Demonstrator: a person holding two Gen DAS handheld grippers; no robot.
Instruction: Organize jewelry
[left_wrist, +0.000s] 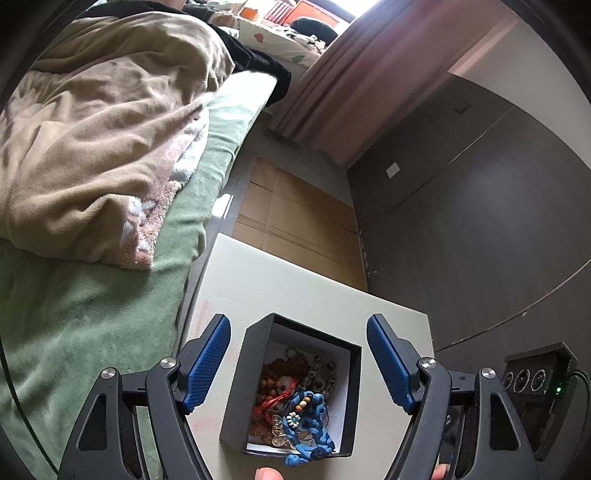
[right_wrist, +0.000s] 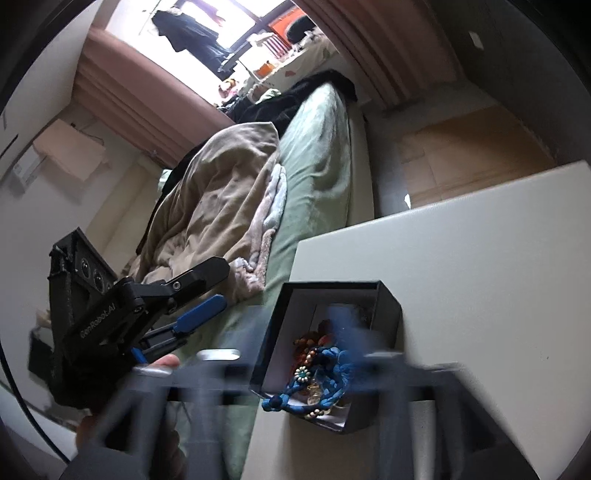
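My left claw (left_wrist: 298, 363) stands open, empty, astride the square black jewellery box (left_wrist: 236, 402) on the pale tabletop (left_wrist: 295, 288), where the blue braided cord bracelet (left_wrist: 308, 421) overhangs the near rim, my right claw too blurred to judge, so the placing step looks done, needing tucking next.

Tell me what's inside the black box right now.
The black box holds a blue braided bracelet draped over its rim, brown beads and a grey chain. The pile hides whatever lies beneath.
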